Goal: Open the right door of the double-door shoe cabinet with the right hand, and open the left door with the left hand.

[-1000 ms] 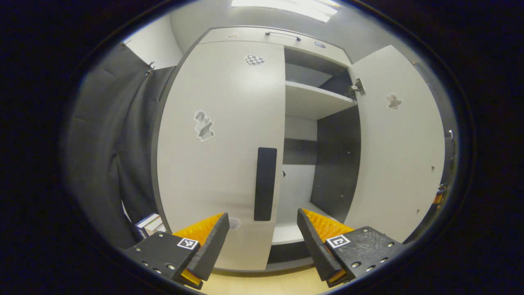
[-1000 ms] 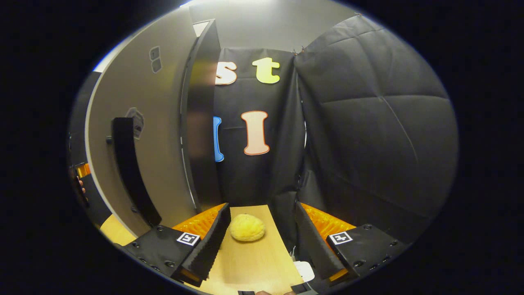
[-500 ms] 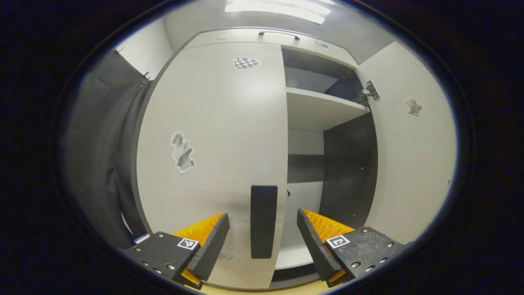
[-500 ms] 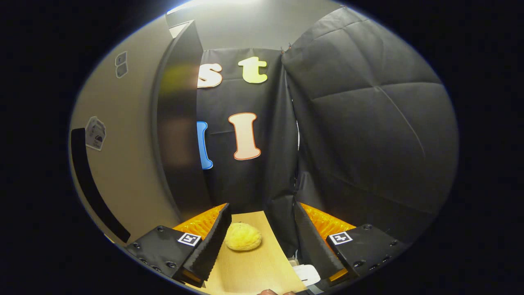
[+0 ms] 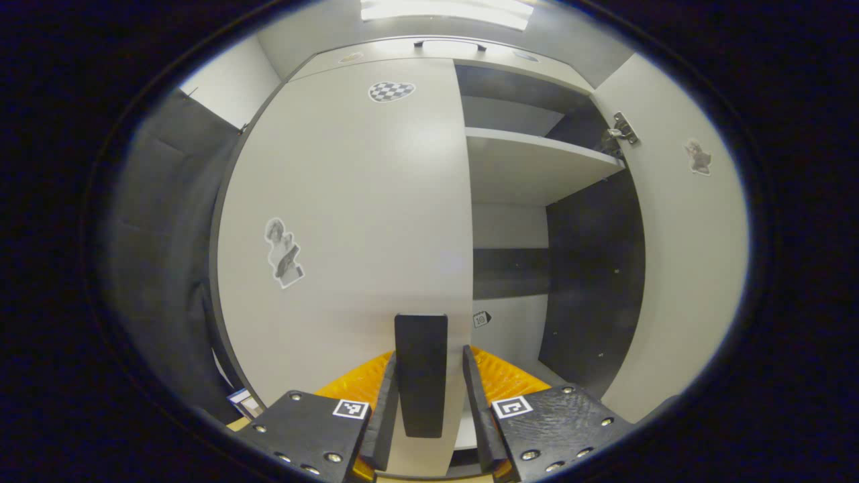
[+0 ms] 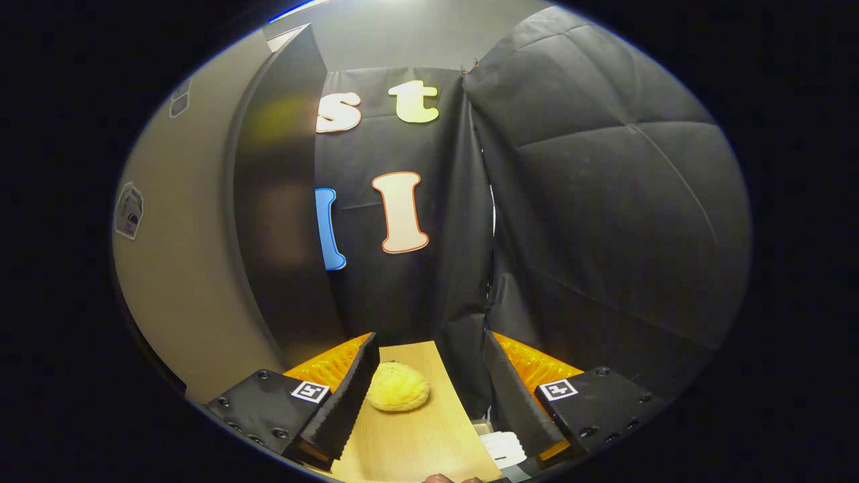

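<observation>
On the closed left door (image 5: 349,201), upright handle (image 5: 421,372) between my left gripper (image 5: 423,409)'s narrowed fingers, contact unclear, right gripper (image 6: 426,396) wide, empty.

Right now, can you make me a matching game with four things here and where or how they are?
Things:
1. left door
2. right door
3. black handle
4. yellow round thing

States:
A. swung open
B. between the left tool's fingers
C. closed
D. lying on the wooden floor

Pairs: 1-C, 2-A, 3-B, 4-D
</observation>
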The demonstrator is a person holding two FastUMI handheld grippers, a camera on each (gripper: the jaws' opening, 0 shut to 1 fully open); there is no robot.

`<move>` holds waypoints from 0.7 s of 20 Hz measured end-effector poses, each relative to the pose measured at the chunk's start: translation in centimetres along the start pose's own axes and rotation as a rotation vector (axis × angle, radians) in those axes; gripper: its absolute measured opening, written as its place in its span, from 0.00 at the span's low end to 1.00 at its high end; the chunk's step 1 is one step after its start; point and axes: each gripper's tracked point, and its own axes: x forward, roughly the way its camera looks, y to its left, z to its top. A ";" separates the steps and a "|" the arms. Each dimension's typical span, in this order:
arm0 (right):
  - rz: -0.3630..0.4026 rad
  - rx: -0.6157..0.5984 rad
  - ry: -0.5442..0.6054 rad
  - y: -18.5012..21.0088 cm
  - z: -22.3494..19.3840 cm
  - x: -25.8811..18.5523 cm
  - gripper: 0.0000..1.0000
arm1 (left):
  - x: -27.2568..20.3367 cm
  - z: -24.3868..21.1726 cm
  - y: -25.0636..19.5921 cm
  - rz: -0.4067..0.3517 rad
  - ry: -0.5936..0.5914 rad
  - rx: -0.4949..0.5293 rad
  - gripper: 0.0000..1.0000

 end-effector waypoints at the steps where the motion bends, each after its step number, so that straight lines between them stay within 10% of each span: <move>1: 0.004 0.003 0.005 -0.1 0.0 0.3 0.98 | 0.0 -0.2 0.0 0.004 0.006 -0.013 0.53; 14: 0.058 0.001 0.011 1.2 0.9 2.7 0.92 | -0.5 -0.7 0.9 0.027 0.029 -0.038 0.14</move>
